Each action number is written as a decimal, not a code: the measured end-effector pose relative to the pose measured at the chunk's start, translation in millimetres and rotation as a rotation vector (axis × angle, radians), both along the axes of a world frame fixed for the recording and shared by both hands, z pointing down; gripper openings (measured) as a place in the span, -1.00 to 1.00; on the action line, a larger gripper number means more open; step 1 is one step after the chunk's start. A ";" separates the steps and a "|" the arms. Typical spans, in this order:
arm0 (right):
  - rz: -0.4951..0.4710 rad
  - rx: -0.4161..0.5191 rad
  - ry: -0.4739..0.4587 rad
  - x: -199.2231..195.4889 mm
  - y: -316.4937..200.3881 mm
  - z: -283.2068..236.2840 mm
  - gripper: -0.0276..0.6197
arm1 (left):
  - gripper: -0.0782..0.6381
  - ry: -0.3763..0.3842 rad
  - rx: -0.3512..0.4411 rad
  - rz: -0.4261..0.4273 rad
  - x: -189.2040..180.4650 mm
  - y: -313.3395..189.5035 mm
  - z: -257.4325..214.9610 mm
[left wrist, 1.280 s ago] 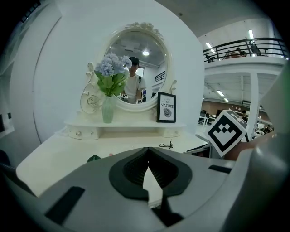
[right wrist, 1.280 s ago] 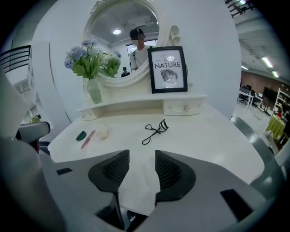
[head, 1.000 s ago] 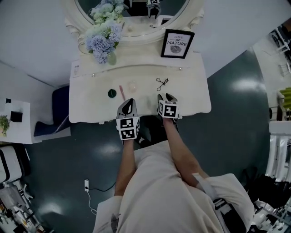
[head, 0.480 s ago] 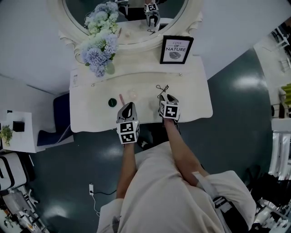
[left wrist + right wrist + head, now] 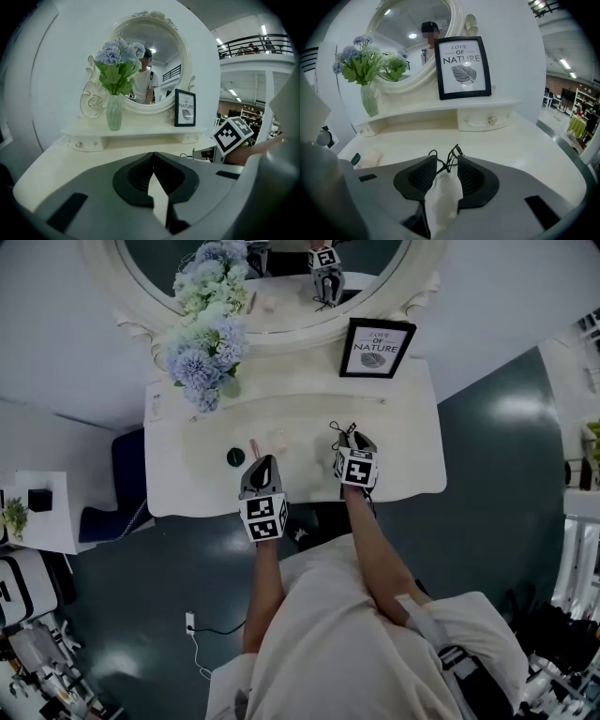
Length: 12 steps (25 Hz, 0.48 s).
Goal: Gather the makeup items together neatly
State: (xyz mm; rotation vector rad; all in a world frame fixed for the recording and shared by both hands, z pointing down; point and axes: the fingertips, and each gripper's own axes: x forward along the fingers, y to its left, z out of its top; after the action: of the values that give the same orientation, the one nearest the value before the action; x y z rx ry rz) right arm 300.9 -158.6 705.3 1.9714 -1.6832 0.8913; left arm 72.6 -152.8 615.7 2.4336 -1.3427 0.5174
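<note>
My right tongs [image 5: 446, 163] just closing, jaws apart around the eyelash curler [image 5: 452, 153] on the surface [image 5: 520, 140] — left tongs [image 5: 153, 158] left of it, tips together, empty.

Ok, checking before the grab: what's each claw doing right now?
Left claw: shut, empty.
Right claw: open, just been closing, eyelash curler between its jaws, not yet gripped.

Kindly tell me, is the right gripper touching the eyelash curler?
Cannot tell. Right gripper view: eyelash curler lies between right gripper's just-closing jaws; contact unclear.
</note>
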 end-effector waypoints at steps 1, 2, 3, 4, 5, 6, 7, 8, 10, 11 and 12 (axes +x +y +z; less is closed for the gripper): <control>0.005 0.005 0.000 2.0 -3.5 -0.2 -0.40 | -0.74 -0.004 -0.002 -0.002 -0.3 -1.3 0.6; 0.008 0.010 0.001 3.4 -7.2 -0.2 -0.40 | -0.74 -0.008 -0.004 -0.002 -0.6 -2.4 2.0; 0.010 0.014 0.003 3.9 -10.2 0.9 -0.41 | -0.74 -0.014 -0.008 -0.003 -1.2 -3.0 4.5; 0.010 0.013 0.004 3.9 -12.4 3.2 -0.42 | -0.74 -0.019 -0.014 -0.005 -2.1 -3.2 7.9; 0.010 0.009 0.003 3.7 -14.0 6.5 -0.43 | -0.74 -0.022 -0.023 -0.007 -3.0 -3.4 11.7; 0.011 0.004 0.000 3.7 -15.4 10.0 -0.44 | -0.74 -0.025 -0.032 -0.010 -3.7 -3.7 15.3; 0.010 0.001 -0.003 3.8 -16.7 13.2 -0.45 | -0.74 -0.028 -0.040 -0.013 -4.3 -4.0 18.2; 0.007 0.000 -0.004 4.0 -17.9 15.3 -0.45 | -0.74 -0.031 -0.045 -0.016 -4.7 -4.2 20.4; -0.005 0.002 0.003 5.2 -20.4 16.5 -0.52 | -0.74 -0.031 -0.053 -0.023 -6.0 -4.0 23.2; -0.010 0.002 0.007 6.0 -21.8 16.4 -0.52 | -0.74 -0.030 -0.056 -0.028 -7.3 -4.3 24.2; -0.013 0.002 0.009 6.4 -23.0 15.9 -0.53 | -0.74 -0.028 -0.058 -0.033 -8.9 -4.7 25.1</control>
State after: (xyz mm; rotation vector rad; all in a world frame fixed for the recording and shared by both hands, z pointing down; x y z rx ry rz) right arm 307.4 -181.6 721.2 1.9603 -1.6905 0.8753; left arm 63.7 -157.4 640.8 2.3619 -1.3578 0.5766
